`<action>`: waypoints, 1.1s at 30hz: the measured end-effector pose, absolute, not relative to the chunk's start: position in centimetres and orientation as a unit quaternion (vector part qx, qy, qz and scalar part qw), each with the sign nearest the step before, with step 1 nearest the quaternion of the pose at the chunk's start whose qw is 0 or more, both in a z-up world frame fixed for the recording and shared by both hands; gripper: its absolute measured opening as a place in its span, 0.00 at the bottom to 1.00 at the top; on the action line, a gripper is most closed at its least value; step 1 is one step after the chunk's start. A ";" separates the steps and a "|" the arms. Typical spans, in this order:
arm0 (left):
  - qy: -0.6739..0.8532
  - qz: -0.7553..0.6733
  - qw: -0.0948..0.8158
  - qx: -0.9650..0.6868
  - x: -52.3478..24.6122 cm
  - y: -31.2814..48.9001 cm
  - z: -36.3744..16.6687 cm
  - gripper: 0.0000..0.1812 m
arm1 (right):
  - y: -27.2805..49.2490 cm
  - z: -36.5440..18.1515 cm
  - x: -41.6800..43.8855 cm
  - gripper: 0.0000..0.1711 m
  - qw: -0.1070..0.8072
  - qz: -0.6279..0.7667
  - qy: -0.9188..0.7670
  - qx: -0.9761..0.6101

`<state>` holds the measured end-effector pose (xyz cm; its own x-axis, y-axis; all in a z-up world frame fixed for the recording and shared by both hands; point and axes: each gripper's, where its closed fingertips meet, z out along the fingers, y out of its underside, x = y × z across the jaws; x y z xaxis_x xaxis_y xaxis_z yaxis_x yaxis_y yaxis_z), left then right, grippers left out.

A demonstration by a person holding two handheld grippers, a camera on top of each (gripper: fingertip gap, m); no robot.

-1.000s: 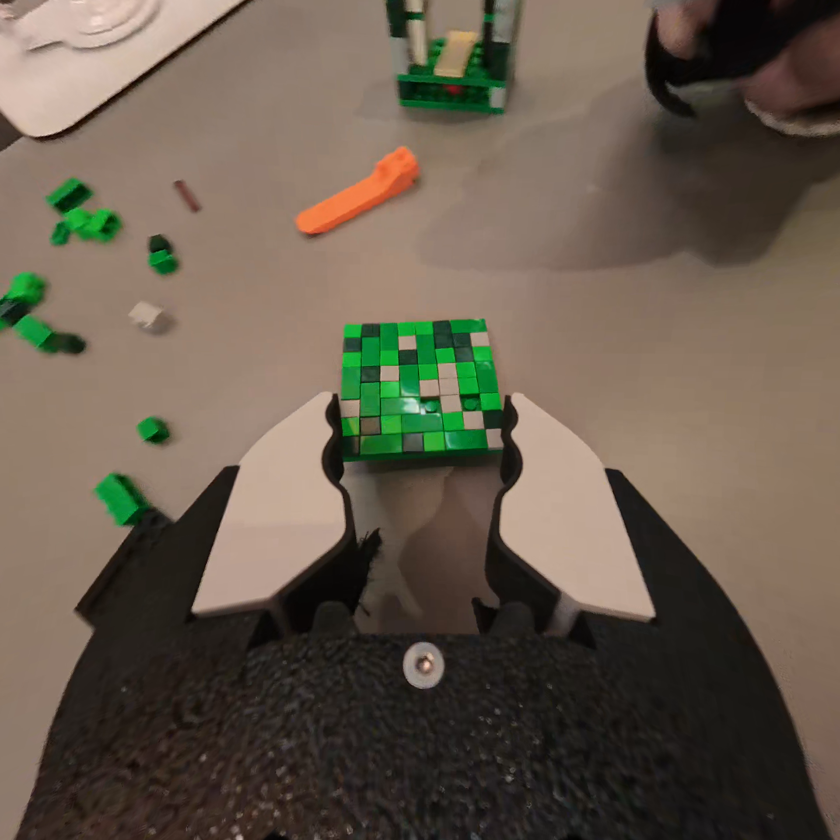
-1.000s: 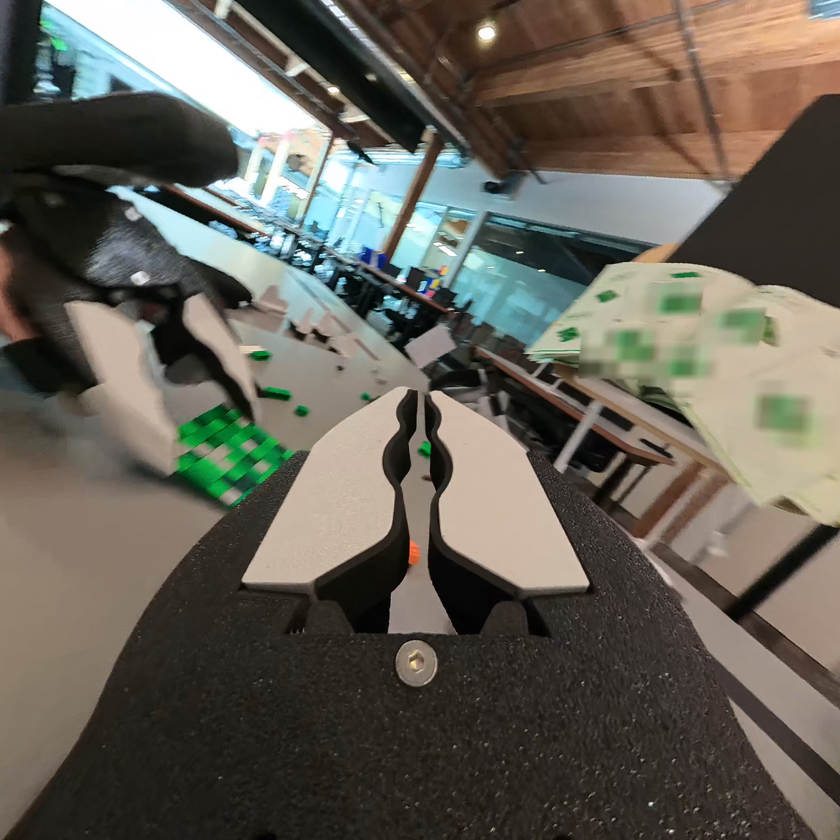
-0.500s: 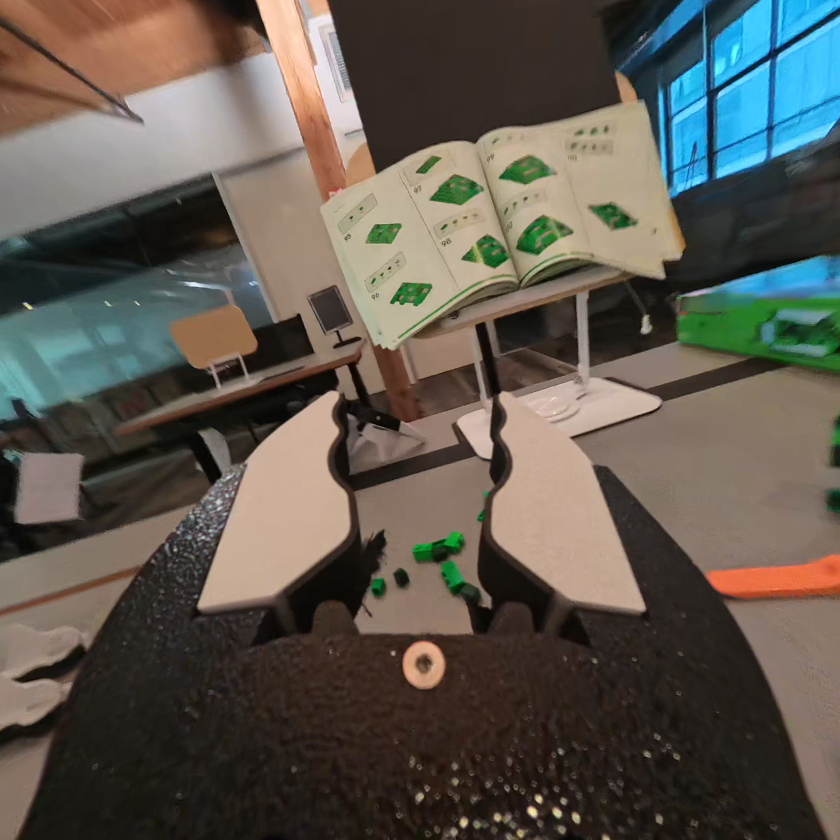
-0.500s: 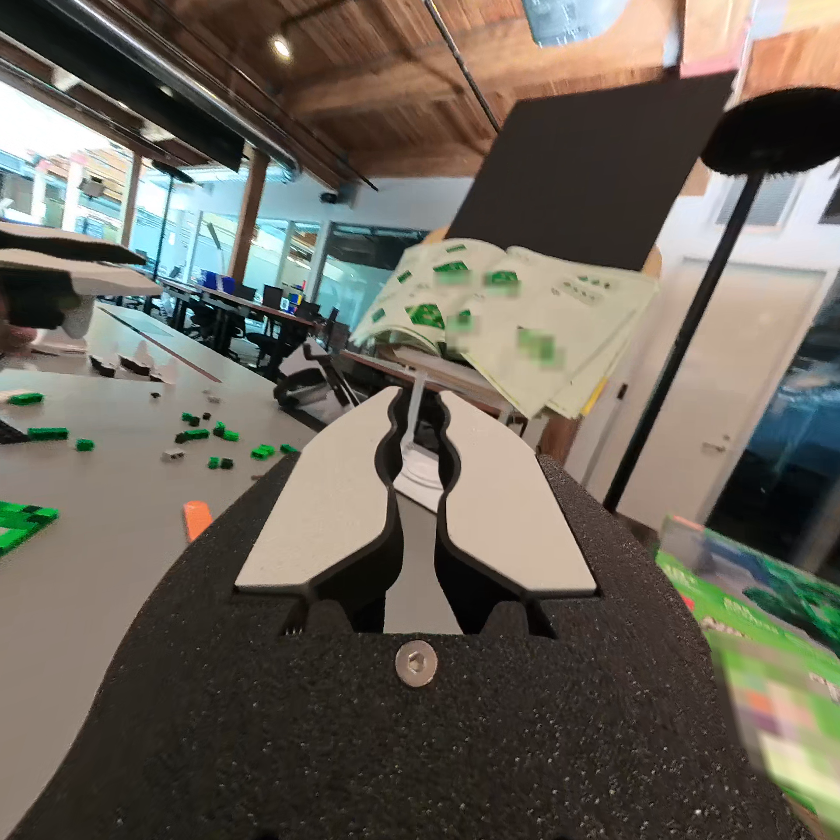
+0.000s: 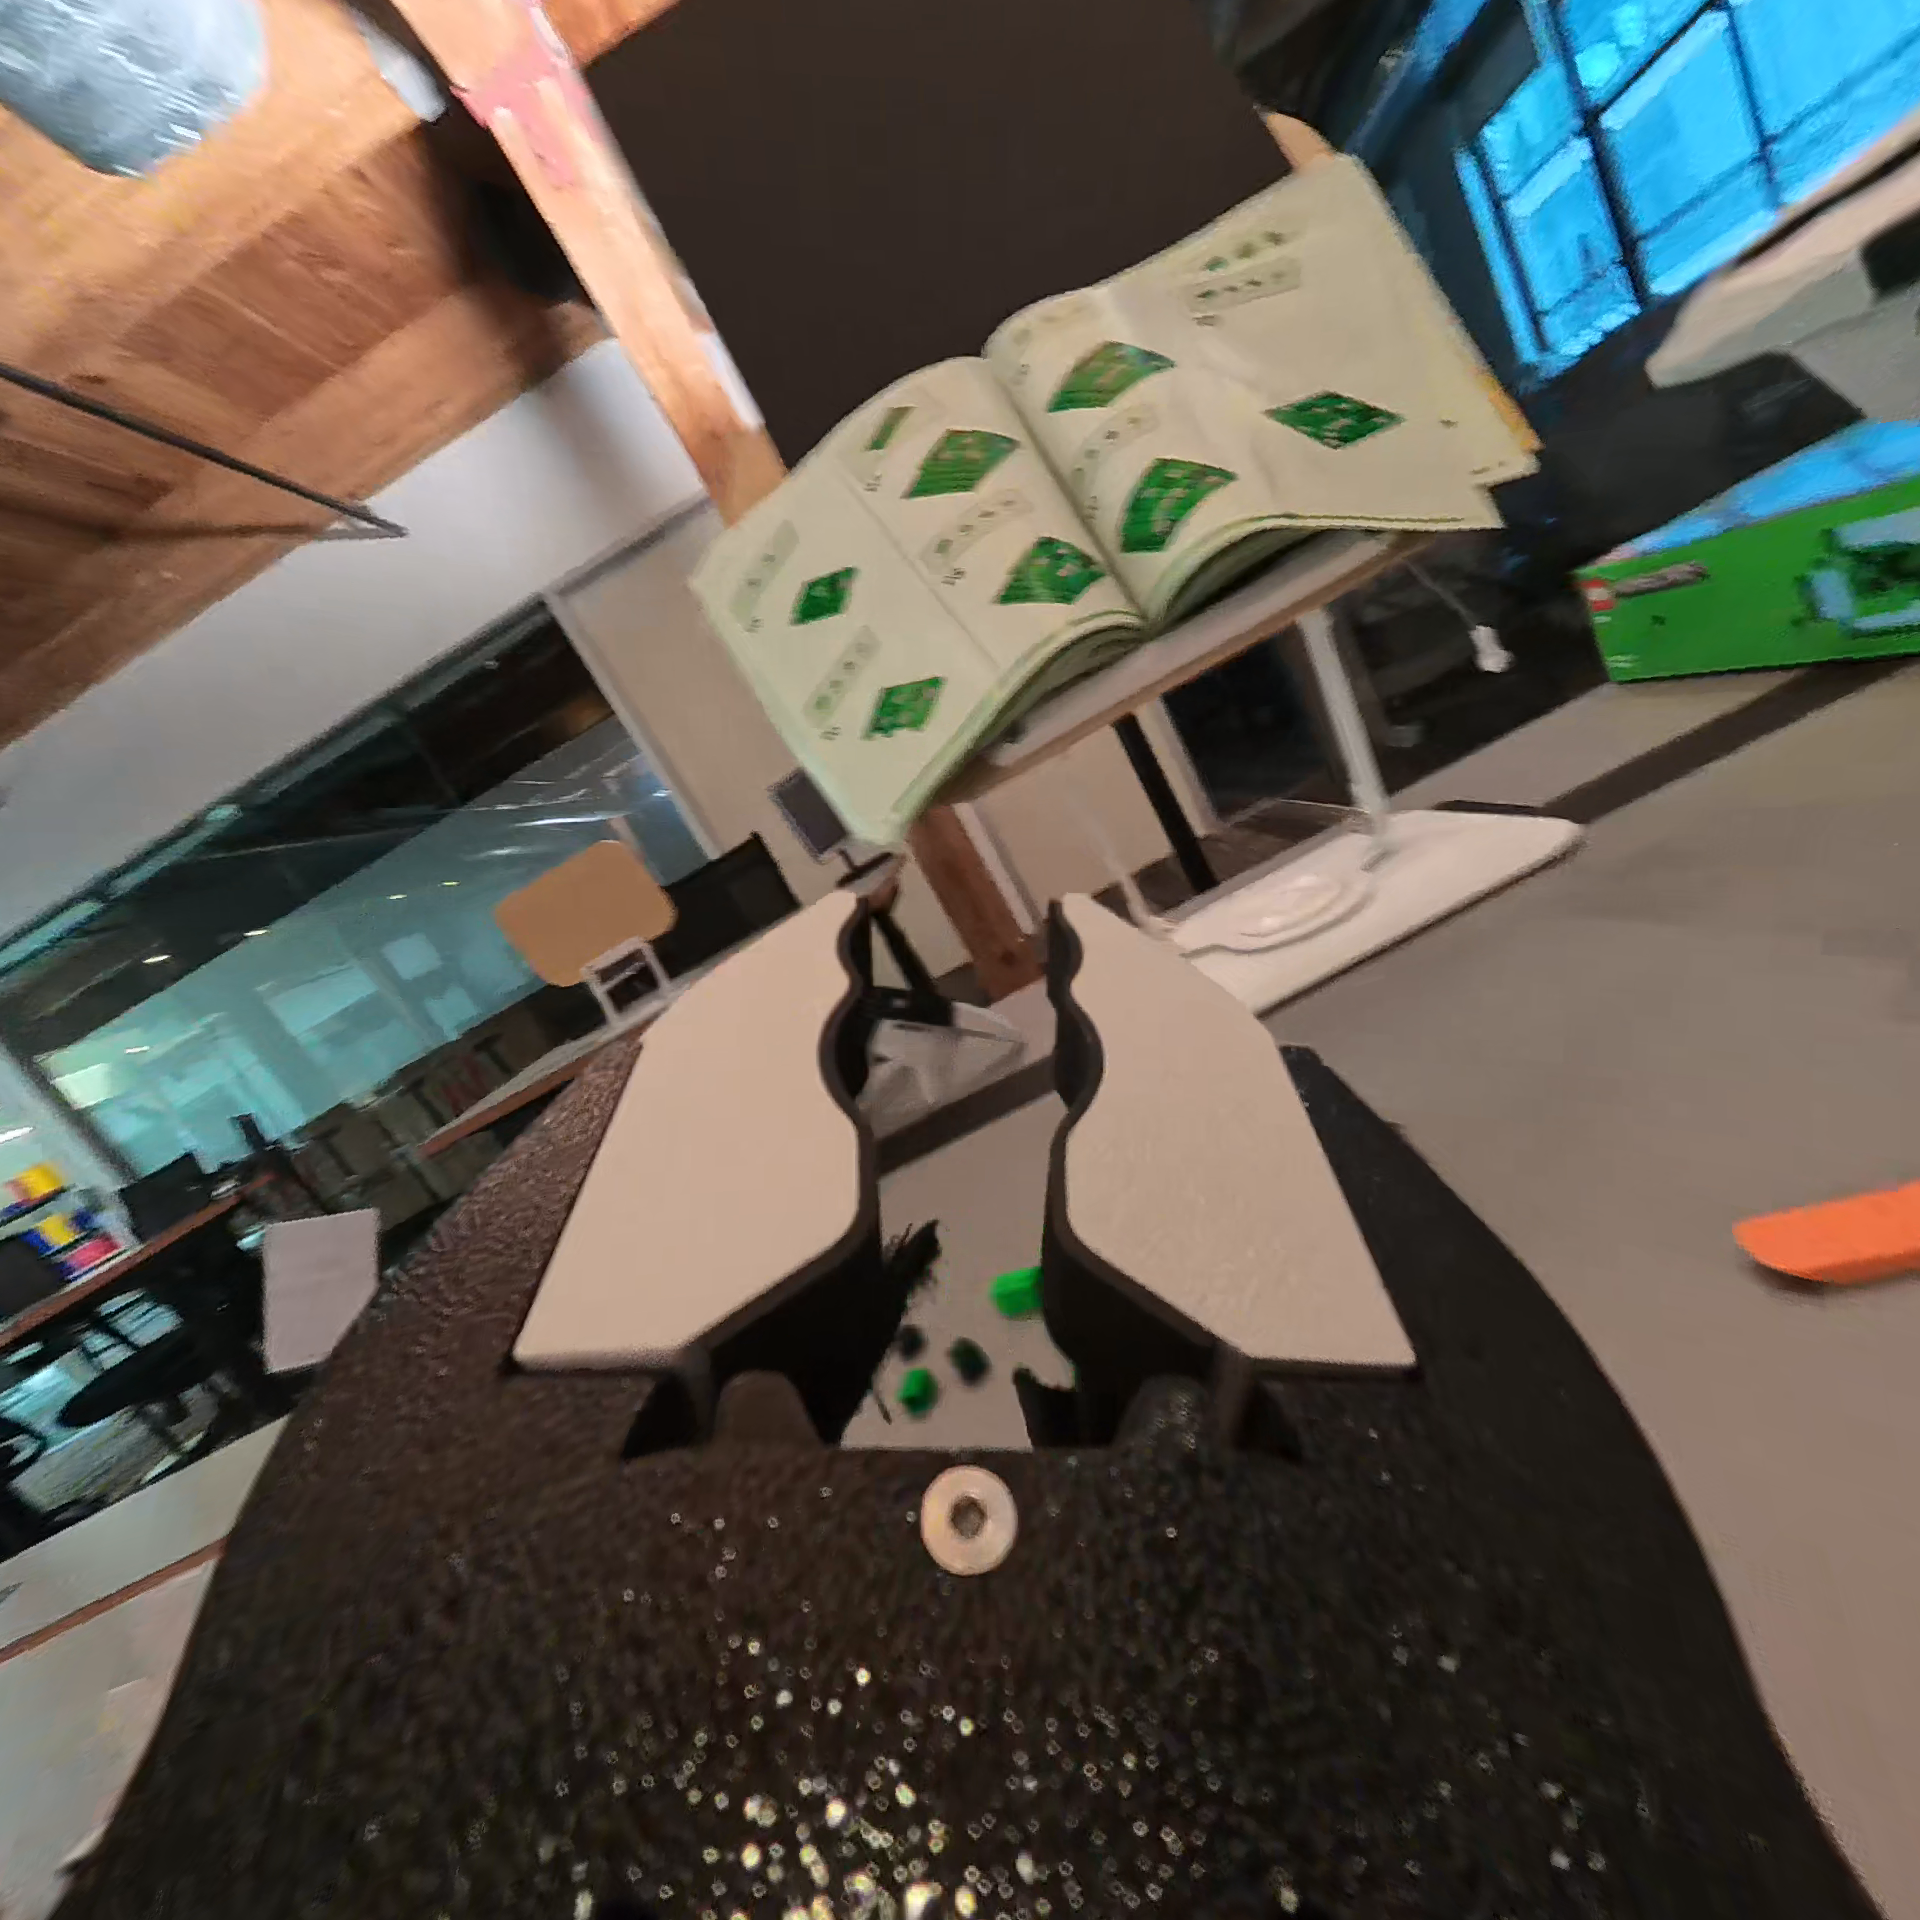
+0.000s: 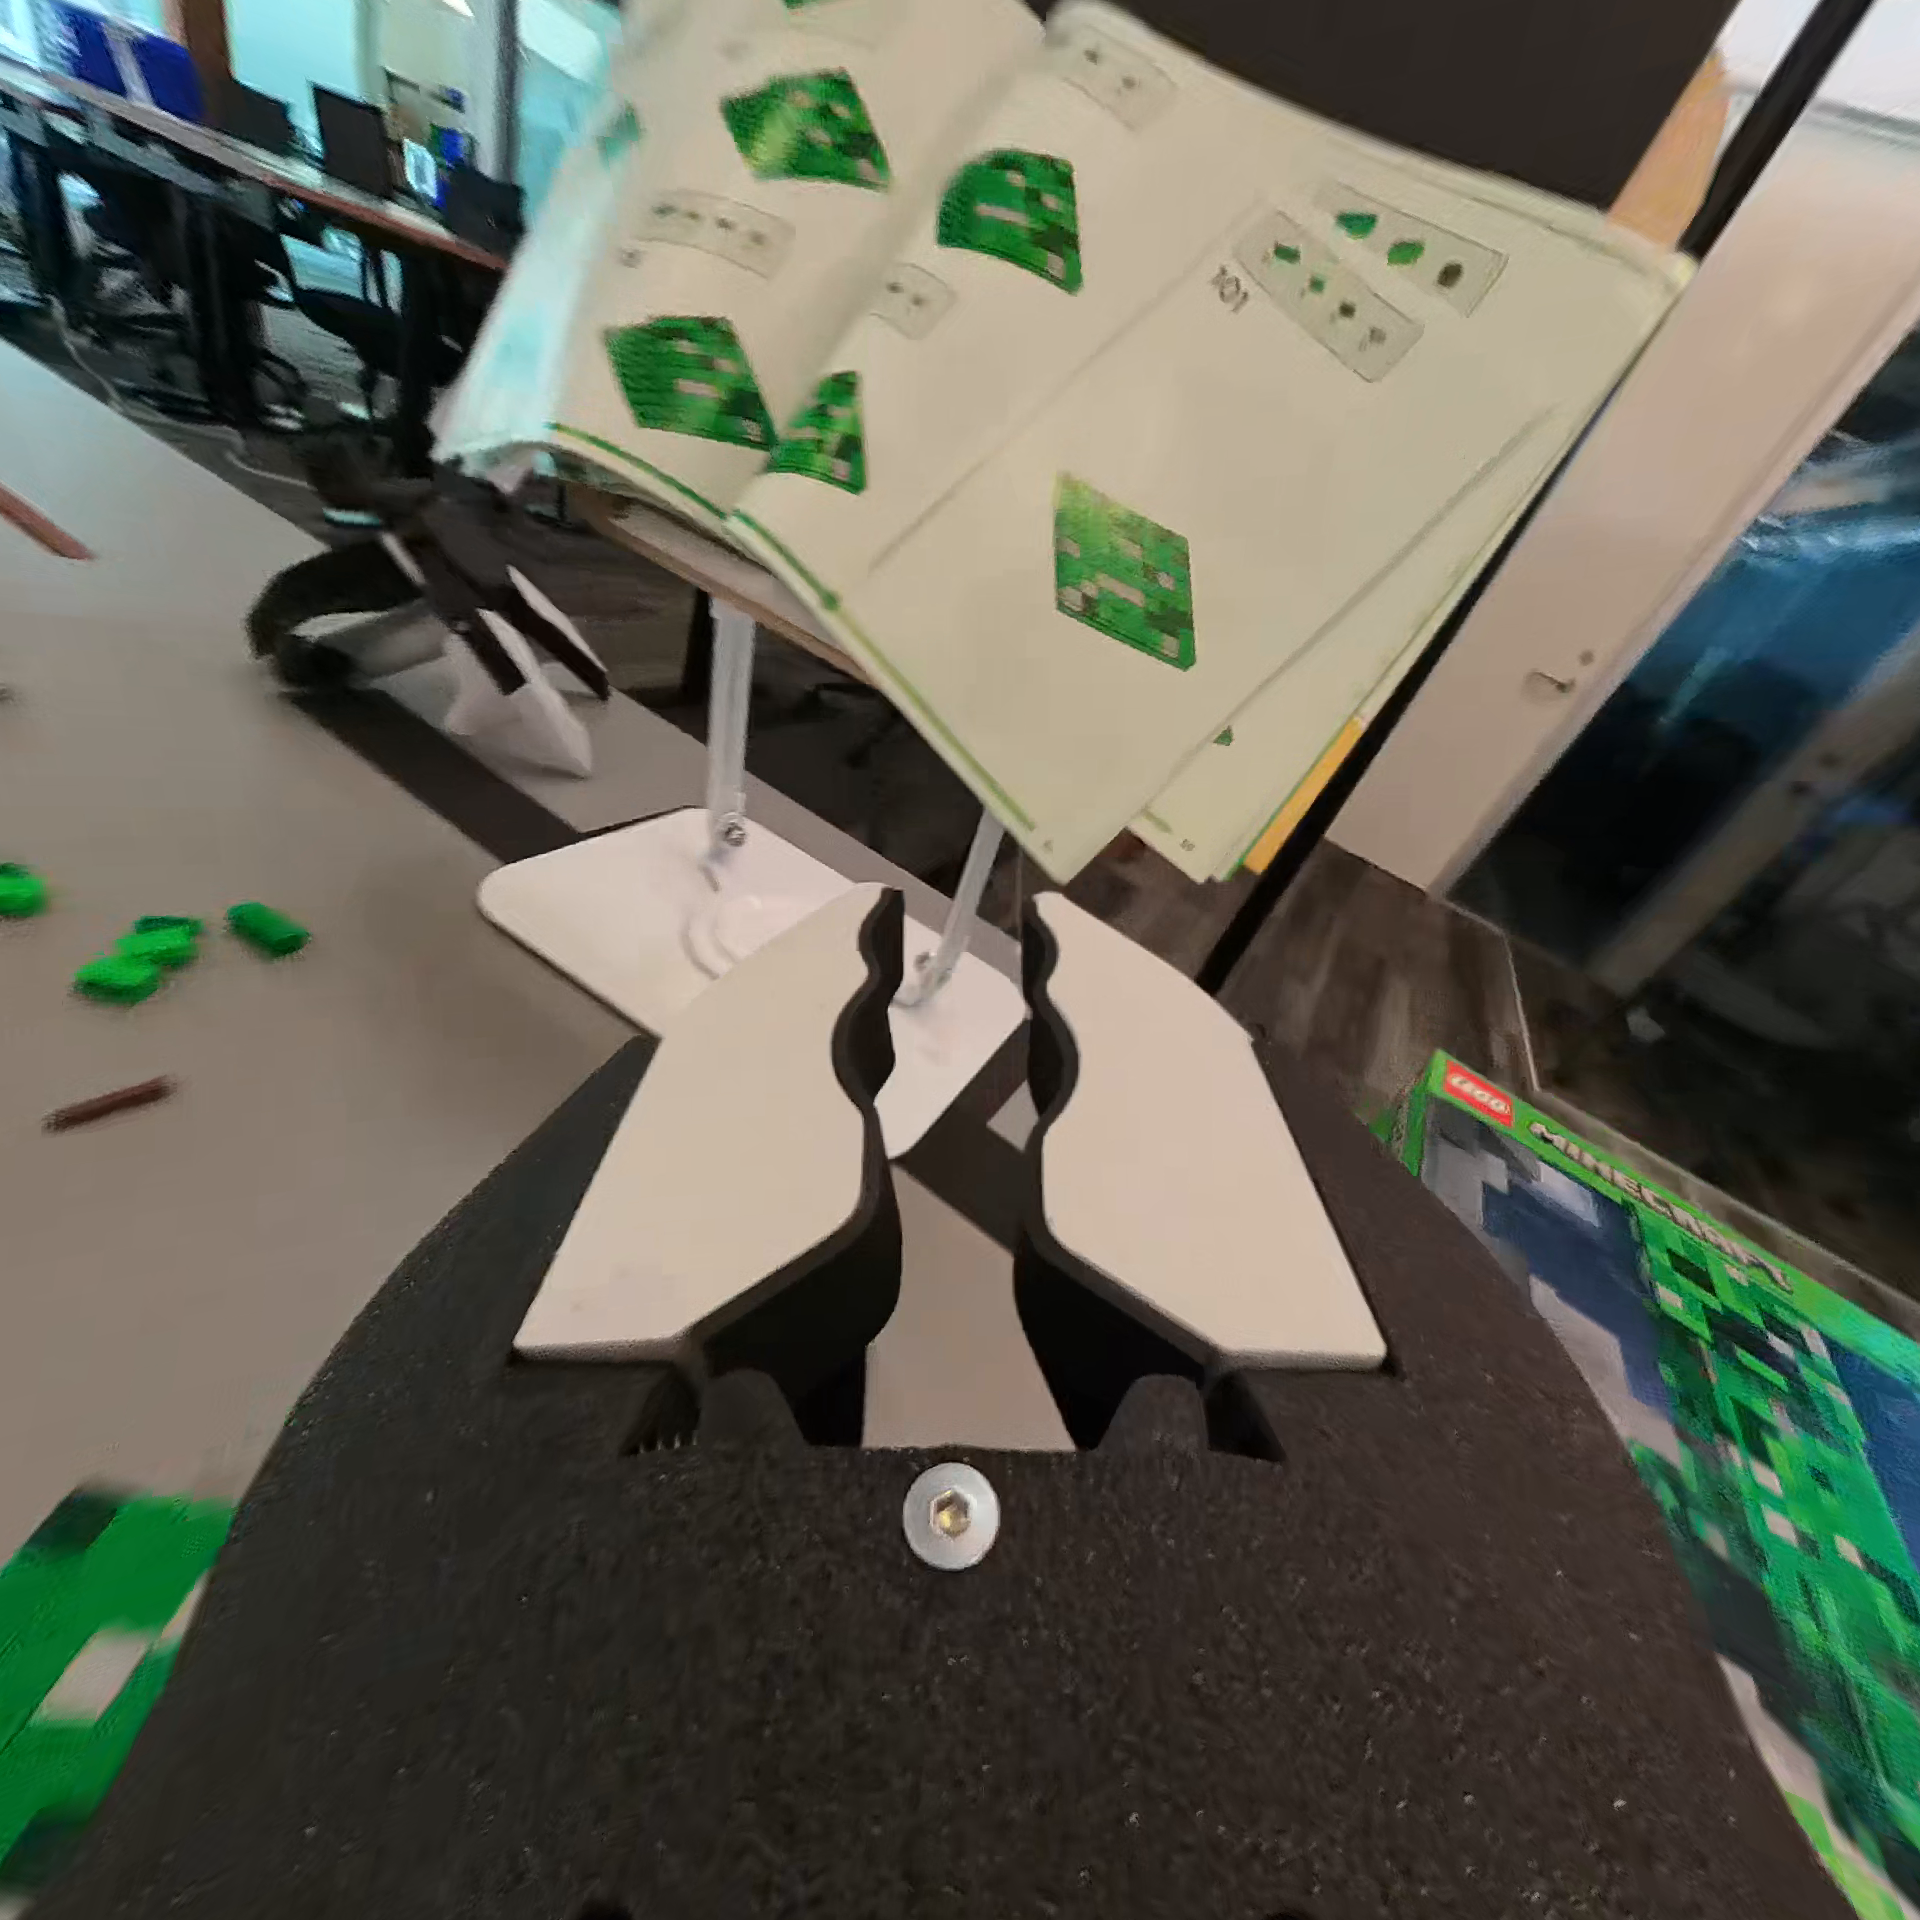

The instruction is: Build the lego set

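Observation:
Both grippers are raised and point at the open instruction booklet (image 5: 1101, 540) on its white stand (image 6: 644, 914); the booklet also fills the top of the right wrist view (image 6: 1039, 416). My left gripper (image 5: 951, 920) is open and empty. My right gripper (image 6: 956, 909) is open a little and empty. Small green bricks (image 5: 1013, 1294) lie on the grey table below the left jaws. More loose green bricks (image 6: 156, 951) lie at the left of the right wrist view. A blurred edge of the green tiled plate (image 6: 94, 1621) shows at its lower left.
An orange brick separator (image 5: 1839, 1247) lies on the table at the right. The green set box (image 6: 1704, 1382) stands at the right edge; it also shows in the left wrist view (image 5: 1756, 592). A thin brown piece (image 6: 109, 1103) lies on the table. About 30 cm separates my left fingertips from my right. Measured from the fingertips, the green tiled plate (image 6: 94, 1621) is 15 cm or so from the right gripper and 20 cm from the left.
My left gripper lifted off the green tiled plate and tilted up toward the booklet. My right gripper swung right to face the booklet and its jaws opened a little wider.

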<state>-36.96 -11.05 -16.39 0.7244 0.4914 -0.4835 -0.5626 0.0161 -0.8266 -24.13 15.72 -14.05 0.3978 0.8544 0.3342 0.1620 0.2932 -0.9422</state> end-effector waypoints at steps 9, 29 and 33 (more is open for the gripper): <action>-0.137 0.389 0.735 -0.538 -46.2 -18.7 -14.2 0.17 | 20.3 -9.8 -28.6 0.20 0.712 0.274 -0.390 -0.516; -0.075 0.439 0.699 -0.559 -45.8 -18.0 -15.2 0.18 | 21.5 -17.2 -27.4 0.13 0.754 0.272 -0.354 -0.482; -0.111 0.415 0.706 -0.563 -46.7 -18.5 -15.8 0.18 | 21.5 -17.4 -27.7 0.12 0.750 0.274 -0.360 -0.483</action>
